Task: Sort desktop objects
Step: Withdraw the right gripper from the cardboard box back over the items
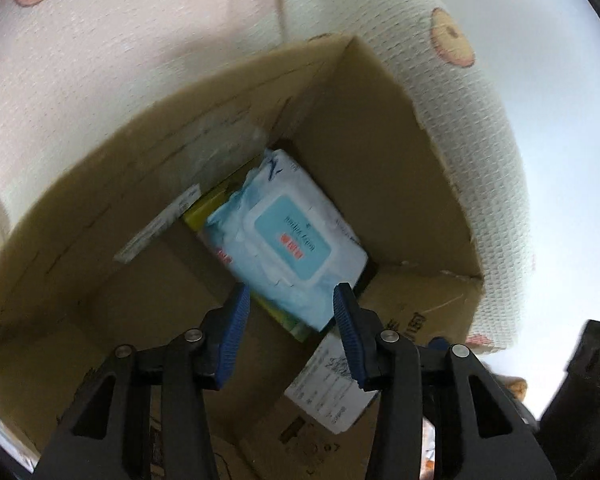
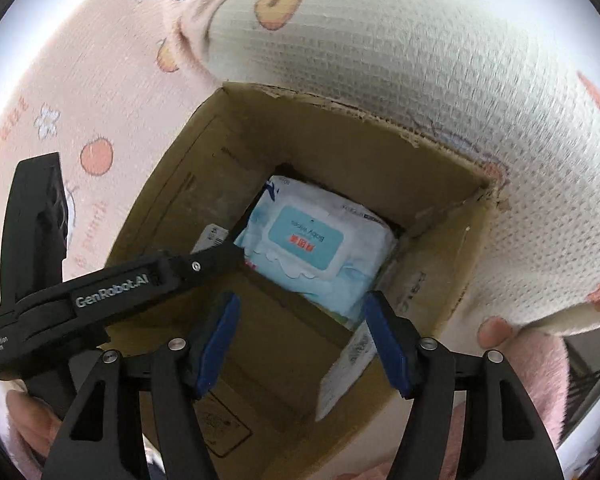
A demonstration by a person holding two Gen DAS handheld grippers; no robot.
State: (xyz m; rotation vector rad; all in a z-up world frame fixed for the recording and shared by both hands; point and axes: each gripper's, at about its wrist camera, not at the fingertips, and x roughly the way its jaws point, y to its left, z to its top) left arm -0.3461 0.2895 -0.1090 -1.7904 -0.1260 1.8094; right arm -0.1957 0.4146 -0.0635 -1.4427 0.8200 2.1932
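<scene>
Both tools gape empty over the cardboard box [image 2: 228, 152]: left tool [image 1: 288, 312], right tool [image 2: 300, 320]; wipes pack [image 2: 316, 240] lies inside; a careless withdrawal could snag the flaps.

both wrist views look down into box [image 1: 400, 152].

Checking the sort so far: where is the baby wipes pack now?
Both wrist views show the baby wipes pack lying at the bottom of the cardboard box, atop a yellow-green item.
</scene>
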